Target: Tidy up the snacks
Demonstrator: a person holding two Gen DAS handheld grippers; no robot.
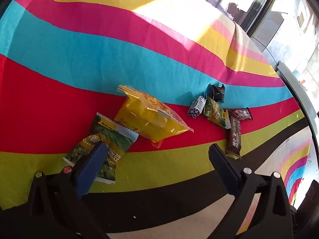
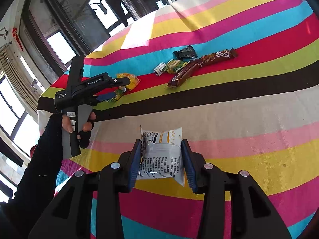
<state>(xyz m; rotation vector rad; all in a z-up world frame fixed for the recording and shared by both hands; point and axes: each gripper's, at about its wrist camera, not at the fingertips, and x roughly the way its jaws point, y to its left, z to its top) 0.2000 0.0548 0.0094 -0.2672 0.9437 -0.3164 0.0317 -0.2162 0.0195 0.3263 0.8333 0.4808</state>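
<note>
A table under a striped tablecloth [image 2: 249, 107] fills both views, its bands running cream, pink, yellow, magenta, turquoise, red, lime and dark brown. Sun falls in a bright patch near the far edge, and tall dark-framed windows [image 2: 59, 45] stand beyond that edge, with a curtain at the left of the right wrist view.

Near the table's left edge a hand [image 2: 79, 127] in a dark fingerless glove holds the left gripper [image 1: 155, 149], whose jaws stand wide with nothing between them. Under its left finger lies a green pea packet [image 1: 103, 145], touching a yellow bag [image 1: 151, 117] with a clear sealed rim.

Further right, apart from those two, a cluster lies across the turquoise, red and lime bands: a small white and blue sweet [image 1: 196, 106], a small green packet [image 1: 214, 112], a black wrapper [image 1: 216, 92] toward the far edge, and two brown chocolate bars [image 1: 234, 135] crossing each other.

Toward the near edge, over the pink and yellow bands, the right gripper [image 2: 162, 157] clamps a white snack packet [image 2: 161, 155] between its blue pads, printed side up.
</note>
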